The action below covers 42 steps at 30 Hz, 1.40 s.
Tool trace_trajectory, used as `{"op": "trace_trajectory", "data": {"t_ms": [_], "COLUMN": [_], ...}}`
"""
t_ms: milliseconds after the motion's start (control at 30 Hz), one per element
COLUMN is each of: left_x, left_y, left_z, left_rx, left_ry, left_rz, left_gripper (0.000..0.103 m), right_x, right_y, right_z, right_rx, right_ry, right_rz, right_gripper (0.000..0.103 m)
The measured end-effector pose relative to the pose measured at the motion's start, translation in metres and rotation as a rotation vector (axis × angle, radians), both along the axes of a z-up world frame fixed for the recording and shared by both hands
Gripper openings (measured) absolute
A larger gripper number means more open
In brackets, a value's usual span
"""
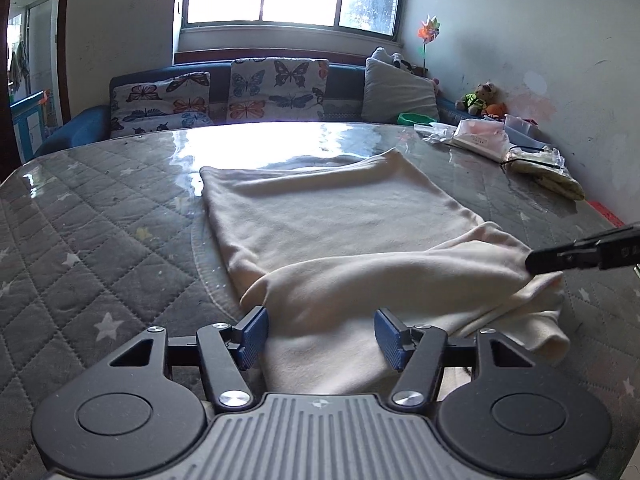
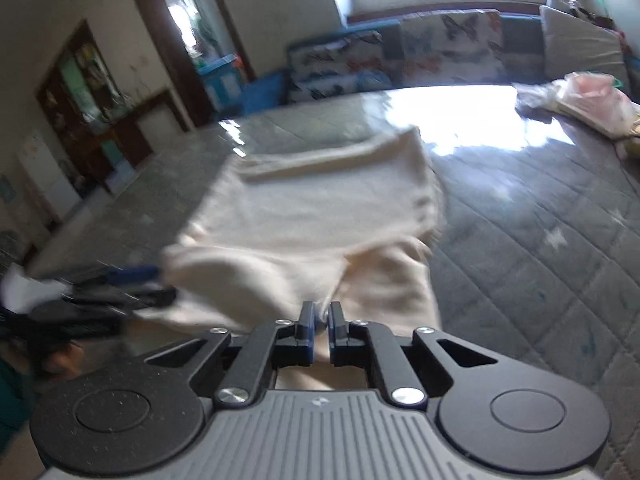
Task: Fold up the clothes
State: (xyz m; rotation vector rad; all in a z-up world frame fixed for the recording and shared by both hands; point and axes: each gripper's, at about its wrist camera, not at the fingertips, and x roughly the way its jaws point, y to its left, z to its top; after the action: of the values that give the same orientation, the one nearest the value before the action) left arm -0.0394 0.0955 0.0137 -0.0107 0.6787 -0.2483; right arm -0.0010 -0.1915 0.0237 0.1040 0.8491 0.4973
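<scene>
Quilted grey tabletop (image 1: pixel 100 216) carries the cream garment (image 1: pixel 332 216), half folded. Ahead of the spread, empty left gripper (image 1: pixel 320 334) lies its near fold; the right gripper (image 2: pixel 320 320) pinches an edge (blurred). Next, seemingly: carry that edge across and lay it flat.

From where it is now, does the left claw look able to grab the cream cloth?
Probably yes: the left claw stands open with the cream cloth lying between its pads, nothing blocking.
</scene>
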Motion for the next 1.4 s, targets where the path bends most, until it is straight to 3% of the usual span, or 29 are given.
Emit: {"op": "trace_trajectory", "data": {"t_ms": [267, 567, 633, 867, 1100, 1200, 1400], "left_x": [-0.001, 0.019, 0.017, 0.017, 0.027, 0.020, 0.012], "left_y": [-0.012, -0.047, -0.048, -0.046, -0.052, -0.053, -0.053], "left_z": [0.018, -0.003, -0.005, 0.006, -0.006, -0.005, -0.001], "left_rx": [-0.025, -0.020, -0.005, -0.030, 0.005, 0.016, 0.017], "left_ry": [-0.041, 0.017, 0.014, -0.010, 0.020, 0.005, 0.002], "left_rz": [-0.048, -0.133, -0.145, -0.143, -0.147, -0.161, -0.168], "left_gripper": [0.062, 0.062, 0.062, 0.062, 0.062, 0.065, 0.066], "right_x": [0.011, 0.041, 0.044, 0.032, 0.016, 0.003, -0.002], "right_y": [0.012, 0.041, 0.037, 0.041, 0.051, 0.051, 0.057], "right_z": [0.014, -0.019, -0.019, -0.007, -0.020, -0.013, -0.023], "right_rx": [-0.006, -0.105, -0.143, -0.080, -0.192, -0.200, -0.234], "right_ry": [-0.133, -0.122, -0.148, -0.180, -0.225, -0.273, -0.273], "right_rz": [0.044, 0.098, 0.064, 0.156, 0.229, 0.255, 0.280], "right_gripper": [0.010, 0.009, 0.016, 0.017, 0.018, 0.018, 0.019]}}
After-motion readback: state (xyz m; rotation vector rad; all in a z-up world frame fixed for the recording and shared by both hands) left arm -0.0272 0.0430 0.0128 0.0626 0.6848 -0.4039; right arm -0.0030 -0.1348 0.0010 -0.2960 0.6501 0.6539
